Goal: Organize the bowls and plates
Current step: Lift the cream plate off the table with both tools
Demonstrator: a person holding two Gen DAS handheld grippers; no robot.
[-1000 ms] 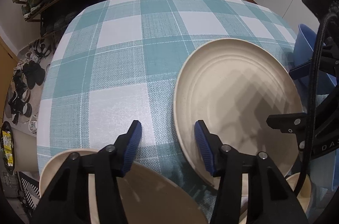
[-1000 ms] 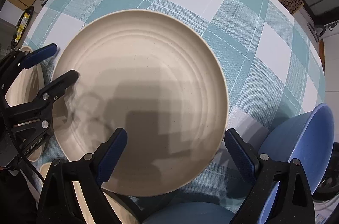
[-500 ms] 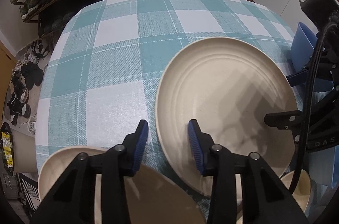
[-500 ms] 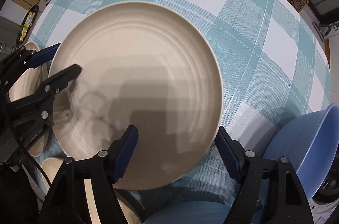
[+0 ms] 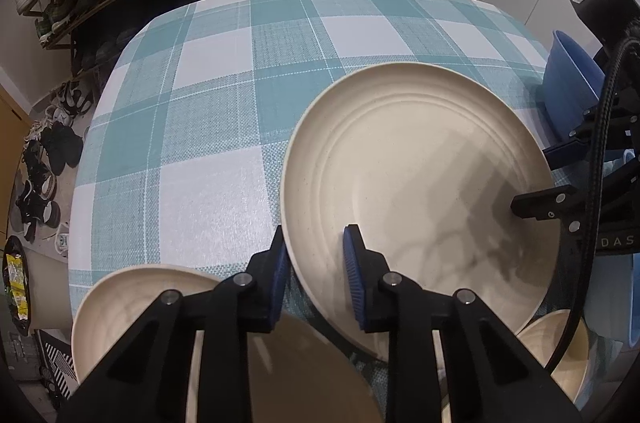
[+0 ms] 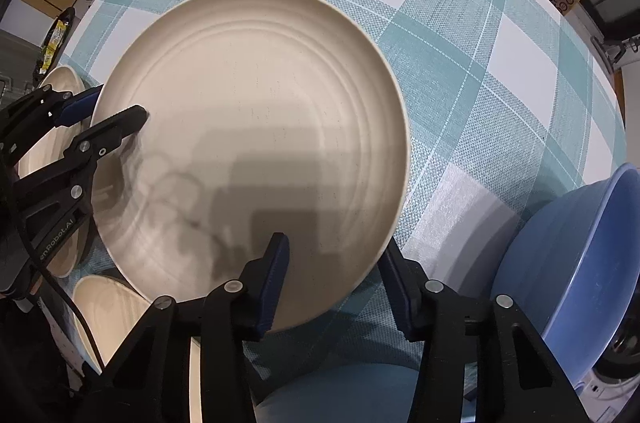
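Cream-coloured and ridged, the large plate (image 5: 420, 183) is lying on the teal checked tablecloth (image 5: 208, 95) in the left wrist view, with a smaller cream plate (image 5: 132, 299) near the table's front edge. The left gripper (image 5: 316, 271) is straddling the large plate's near rim, one blue pad outside and one inside; its jaws have just been closing and are standing narrow, yet a gap is still showing on the inner side, so a firm pinch is not confirmed. If the lift begins before both pads are biting, the smooth rim is likely to slide out and the plate to drop onto the smaller plate beneath.

Seen from the right wrist view, the right gripper (image 6: 338, 275) is bracketing the opposite rim, its jaws also having just been narrowing, the outer pad not yet touching. The blue bowl (image 6: 568, 263) is sitting just beside it, so a sideways swing risks knocking it. Uneven pulls from the two grippers could tilt the plate.

Compared with a second ago, both sets of jaws are standing far narrower, and the plate is filling more of each frame.
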